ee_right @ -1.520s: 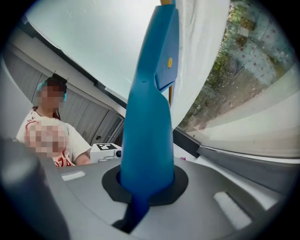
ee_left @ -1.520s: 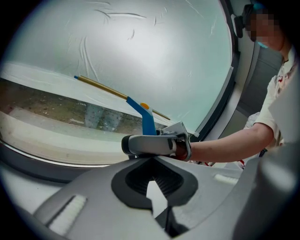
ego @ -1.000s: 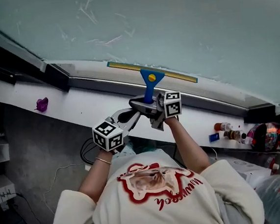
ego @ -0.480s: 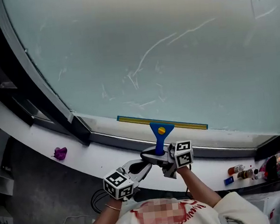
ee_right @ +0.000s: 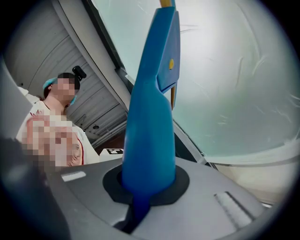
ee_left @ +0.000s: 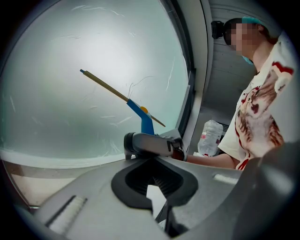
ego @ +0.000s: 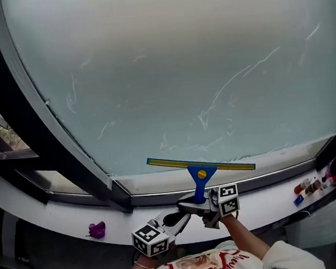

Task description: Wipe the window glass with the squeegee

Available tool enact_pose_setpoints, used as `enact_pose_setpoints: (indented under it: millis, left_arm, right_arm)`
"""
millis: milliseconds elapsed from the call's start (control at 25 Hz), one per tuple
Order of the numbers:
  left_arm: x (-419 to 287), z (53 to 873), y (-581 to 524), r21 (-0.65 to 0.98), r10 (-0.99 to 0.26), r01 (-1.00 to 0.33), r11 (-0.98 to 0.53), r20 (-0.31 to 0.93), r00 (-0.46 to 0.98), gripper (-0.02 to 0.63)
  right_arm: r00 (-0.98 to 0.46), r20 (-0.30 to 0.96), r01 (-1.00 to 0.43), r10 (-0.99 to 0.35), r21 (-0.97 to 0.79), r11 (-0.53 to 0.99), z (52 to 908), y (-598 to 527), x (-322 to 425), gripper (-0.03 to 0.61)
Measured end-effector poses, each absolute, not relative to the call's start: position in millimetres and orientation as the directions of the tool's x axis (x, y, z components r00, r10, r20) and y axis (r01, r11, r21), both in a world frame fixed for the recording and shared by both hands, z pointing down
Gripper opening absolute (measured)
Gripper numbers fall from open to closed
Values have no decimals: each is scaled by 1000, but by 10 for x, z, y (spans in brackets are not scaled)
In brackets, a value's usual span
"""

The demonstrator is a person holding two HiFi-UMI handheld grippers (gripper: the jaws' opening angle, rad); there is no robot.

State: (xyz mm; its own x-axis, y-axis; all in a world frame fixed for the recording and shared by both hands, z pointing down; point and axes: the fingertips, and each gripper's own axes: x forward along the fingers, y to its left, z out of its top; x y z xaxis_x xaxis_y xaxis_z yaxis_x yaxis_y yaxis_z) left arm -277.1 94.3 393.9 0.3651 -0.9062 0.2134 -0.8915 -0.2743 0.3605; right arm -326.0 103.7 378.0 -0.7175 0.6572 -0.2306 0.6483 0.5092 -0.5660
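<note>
Looking at the squeegee [ego: 200, 181]: blue plastic handle, narrow at the grip end and flaring into a wedge-shaped head; round yellow button in the middle of the head; long thin blade [ego: 218, 165] across the top, yellowish strip with a dark edge, left end sitting slightly higher than the right; handle points up from the grippers, blade low on the window glass [ego: 174, 71], just above the dark bottom frame [ego: 156, 197]; blade looks laid against the pane, contact not certain from these angles; right gripper [ego: 200, 200] clamped on the handle's lower end, blue shaft filling the dark recess between its jaws in the right gripper view; left gripper [ego: 185, 215] closed with nothing between its jaws, tips just beside the right gripper, touching or not unclear; glass is pale and frosted-looking, with thin white streaks and curved smears; white sill [ego: 52, 216] below the frame, small purple object [ego: 96, 229] on it, well left of the grippers.
</note>
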Motion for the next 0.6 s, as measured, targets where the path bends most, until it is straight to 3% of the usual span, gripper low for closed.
enact_pose_setpoints:
  millis: [360,600]
  left_arm:
    - [-2927,3704,1169,335,-929,-893,-300,109,353,5]
    - [-3162,2937,981,199,-947,-930,-310,21,321,5]
  right_arm:
    - [-685,-210,673,698,-548,496,3574,1268,-3414,11]
    - [-635,-208,741,744,-438,509,2787,1110,-3620,12]
